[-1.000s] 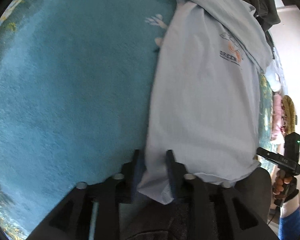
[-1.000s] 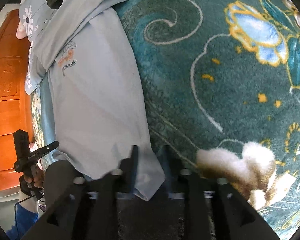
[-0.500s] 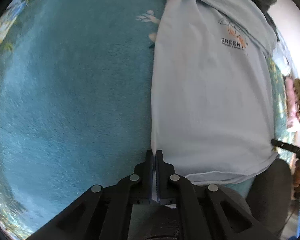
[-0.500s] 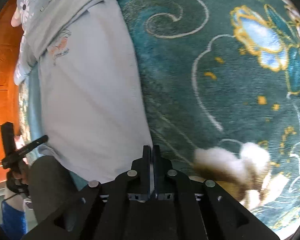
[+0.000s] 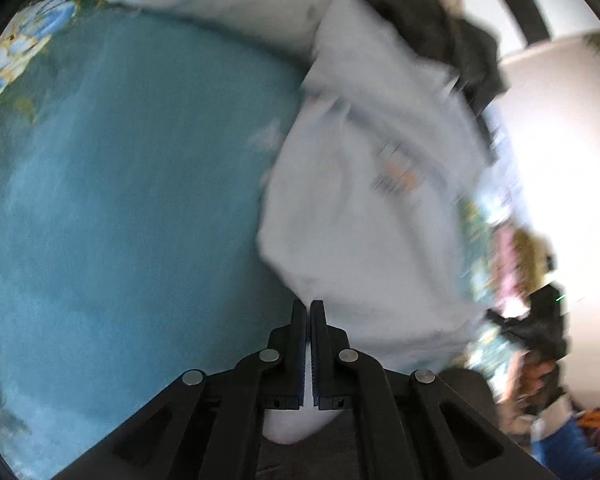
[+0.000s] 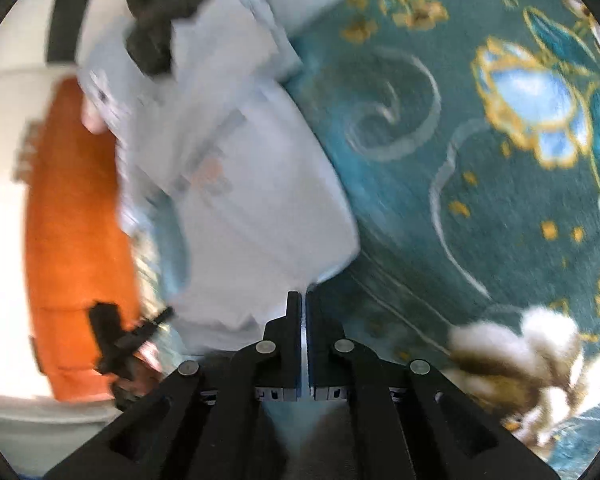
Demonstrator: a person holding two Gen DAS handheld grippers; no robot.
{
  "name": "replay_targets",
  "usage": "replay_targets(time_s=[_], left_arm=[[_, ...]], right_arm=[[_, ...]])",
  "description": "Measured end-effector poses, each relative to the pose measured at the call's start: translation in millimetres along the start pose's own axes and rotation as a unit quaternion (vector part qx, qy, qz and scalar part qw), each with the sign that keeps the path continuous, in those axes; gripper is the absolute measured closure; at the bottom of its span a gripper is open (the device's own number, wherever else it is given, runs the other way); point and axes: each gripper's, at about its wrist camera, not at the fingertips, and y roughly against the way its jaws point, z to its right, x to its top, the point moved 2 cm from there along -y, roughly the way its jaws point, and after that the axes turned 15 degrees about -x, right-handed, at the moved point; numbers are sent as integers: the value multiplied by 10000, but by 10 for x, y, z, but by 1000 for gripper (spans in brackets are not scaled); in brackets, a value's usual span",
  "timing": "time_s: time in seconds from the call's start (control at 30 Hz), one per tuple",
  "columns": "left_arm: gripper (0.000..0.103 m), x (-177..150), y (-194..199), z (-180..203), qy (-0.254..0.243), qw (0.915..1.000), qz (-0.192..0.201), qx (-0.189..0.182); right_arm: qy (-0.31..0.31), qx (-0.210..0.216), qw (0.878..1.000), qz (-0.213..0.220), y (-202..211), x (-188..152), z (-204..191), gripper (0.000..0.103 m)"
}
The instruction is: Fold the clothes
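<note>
Both views are smeared by motion blur, yet the main edges read clearly. The left gripper (image 5: 309, 308) has its jaws pressed together on a bottom corner of the pale blue T-shirt (image 5: 364, 216), with a tongue of the cloth showing behind the pads. The right gripper (image 6: 303, 298) is likewise pinched on the opposite bottom corner of the same shirt, a thin sliver of fabric visible between its pads. The shirt stretches away from both grippers across the teal blanket (image 5: 132, 200), its side edges curling inward and its hem bunched between the two pinch points. Its far end, past the chest print (image 6: 204, 178) (orange and dark, illegible in the blur), runs under a heap of dark clothing (image 5: 448, 36). To the left of the shirt in the left wrist view lies a broad stretch of bare blanket; to its right in the right wrist view the blanket is likewise uncovered, patterned with blue and gold flowers (image 6: 532, 100). An orange wooden panel (image 6: 72, 240) borders the shirt's other side there.
</note>
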Motion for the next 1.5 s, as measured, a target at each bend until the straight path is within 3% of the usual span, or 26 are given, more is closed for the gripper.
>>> replay_targets(time_s=[0.03, 0.07, 0.2, 0.33, 0.47, 0.67, 0.83, 0.9, 0.97, 1.0, 1.07, 1.13, 1.5], left_arm=[[101, -111, 148, 49, -52, 9999, 94, -100], [101, -270, 595, -22, -114, 9996, 196, -189], [101, -30, 1291, 11, -364, 9982, 386, -284], [101, 440, 1047, -29, -337, 9987, 376, -95], [101, 945, 477, -304, -78, 9995, 292, 70], [100, 1225, 91, -595, 263, 9992, 155, 256], [97, 1241, 70, -692, 525, 9984, 108, 162], [87, 1223, 96, -711, 611, 9980, 90, 152], [68, 1192, 155, -720, 660, 9976, 136, 150], [65, 1170, 195, -717, 661, 9976, 180, 138], [60, 1116, 277, -711, 667, 9974, 271, 101], [56, 1026, 358, -705, 683, 9970, 353, 24], [54, 616, 185, -861, 965, 9953, 10, -63]], right_arm=[[-55, 212, 9997, 100, 56, 71, -32, 102], [-81, 327, 9993, 179, 99, 135, -67, 102], [-20, 588, 9971, 474, 212, 461, -268, 102], [-38, 440, 9972, 599, 202, 819, -342, 102], [-146, 148, 9983, 550, -86, 1113, -388, 101], [-490, -77, 9984, 288, -467, 1379, -306, 101], [-479, -274, 9982, 216, -563, 1432, -305, 99], [-407, -316, 9984, 242, -543, 1425, -310, 99], [-336, -362, 9984, 258, -515, 1418, -315, 99], [-294, -405, 9984, 274, -508, 1423, -337, 98], [-194, -495, 9980, 328, -462, 1393, -364, 94], [-147, -555, 9975, 416, -404, 1334, -369, 76], [-310, -339, 9986, 272, -495, 1059, -205, 75]])
